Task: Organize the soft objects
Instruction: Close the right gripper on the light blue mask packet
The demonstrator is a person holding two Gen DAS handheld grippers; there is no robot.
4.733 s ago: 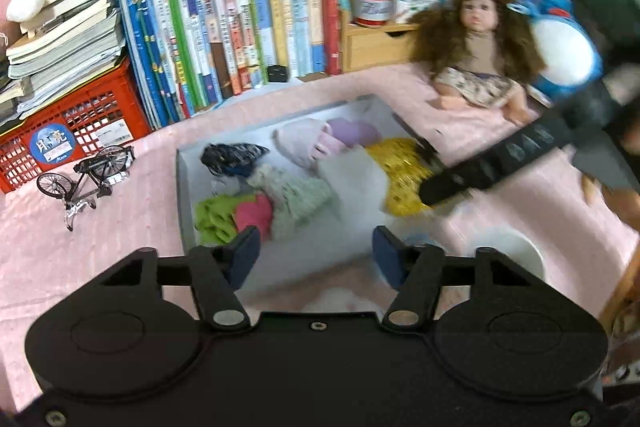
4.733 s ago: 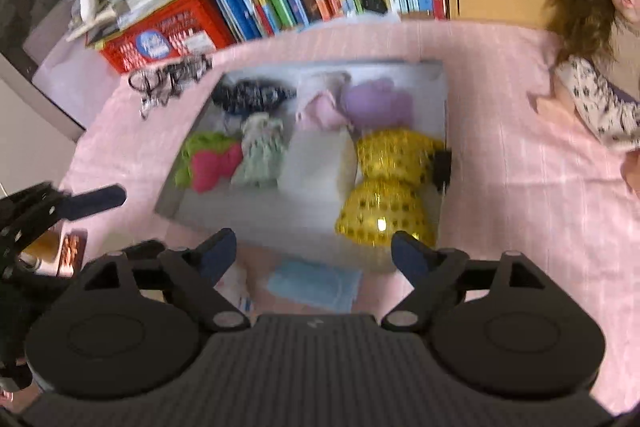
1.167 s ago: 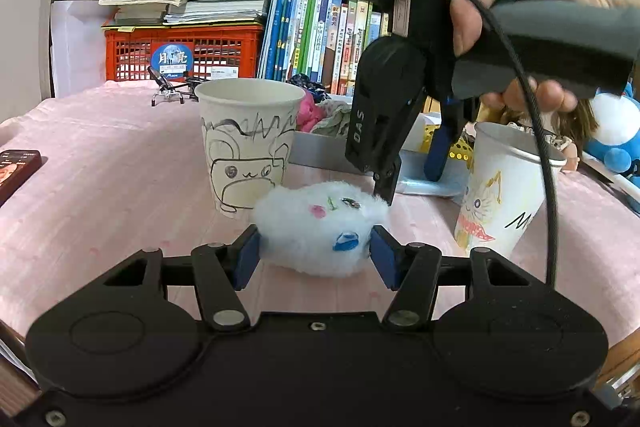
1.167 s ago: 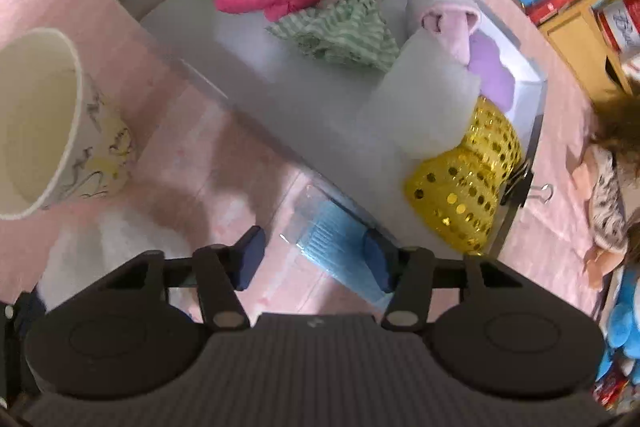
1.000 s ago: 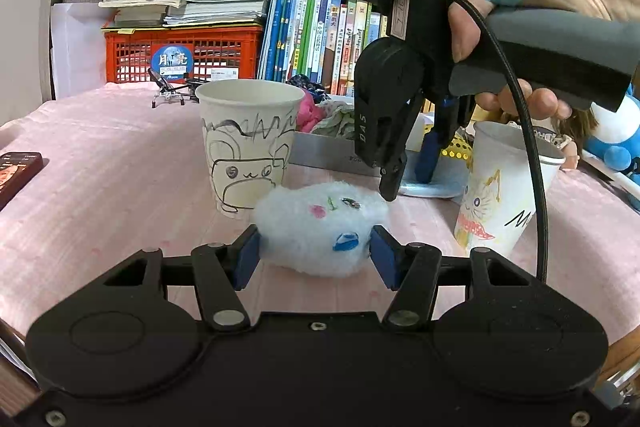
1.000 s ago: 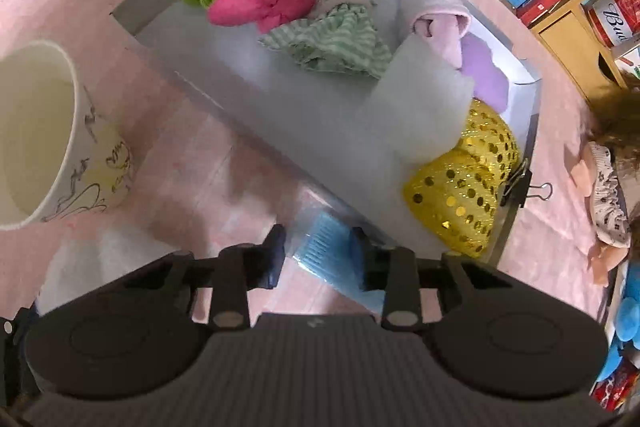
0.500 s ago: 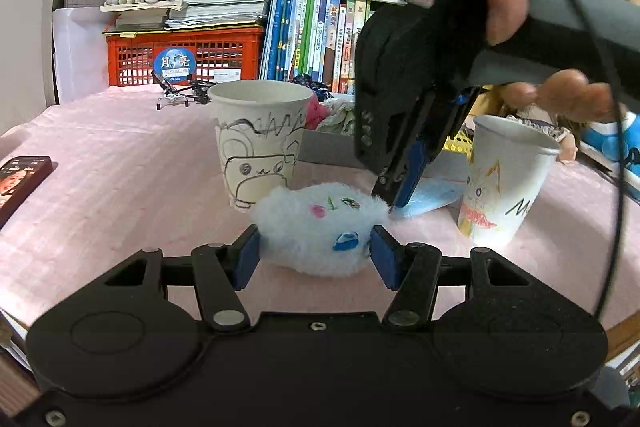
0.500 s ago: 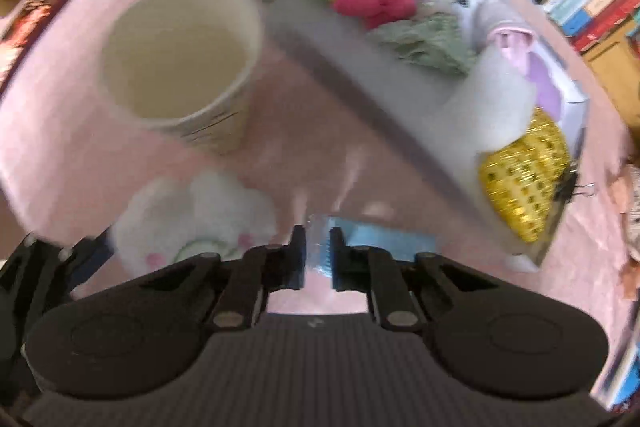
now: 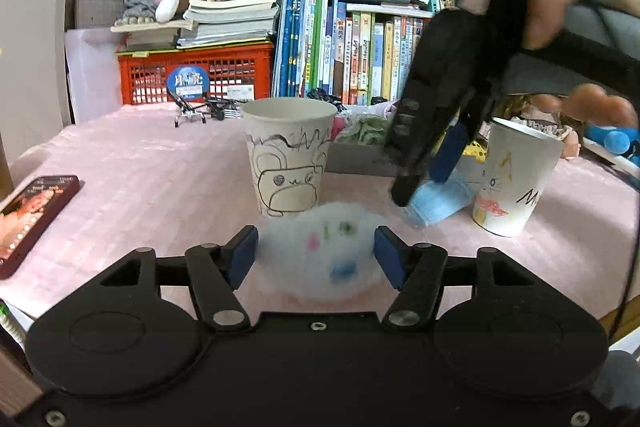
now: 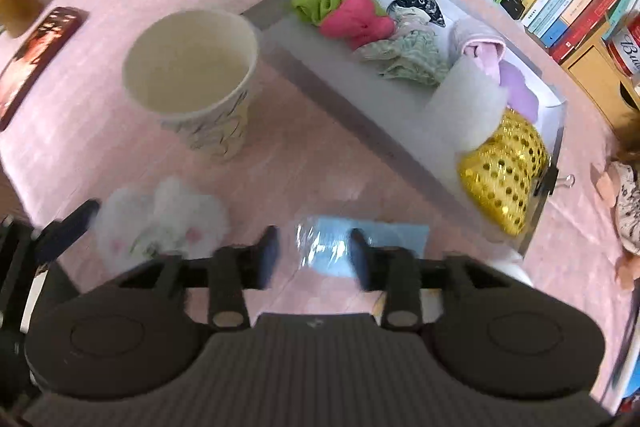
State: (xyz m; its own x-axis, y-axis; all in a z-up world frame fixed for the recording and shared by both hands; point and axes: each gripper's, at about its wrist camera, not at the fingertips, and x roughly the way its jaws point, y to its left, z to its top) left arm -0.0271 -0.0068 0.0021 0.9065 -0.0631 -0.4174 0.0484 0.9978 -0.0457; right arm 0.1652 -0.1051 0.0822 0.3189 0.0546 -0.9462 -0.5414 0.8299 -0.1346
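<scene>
A white fluffy toy lies on the pink cloth between the fingers of my left gripper. Its jaws are opening and the pads stand just clear of the fur. The toy also shows in the right wrist view, blurred. A blue packet in clear wrap lies between the fingers of my right gripper, whose jaws are opening too. From the left wrist view the right gripper points steeply down over the blue packet. A grey tray holds several soft cloth items.
A paper cup with a bear drawing stands just behind the toy, and a cat cup stands at the right. A phone lies at the left. Books, a red crate and a doll line the far side.
My right gripper's jaws, pinched together on the blue packet half a second ago, now stand apart around it. My left gripper's jaws have widened off the white toy.
</scene>
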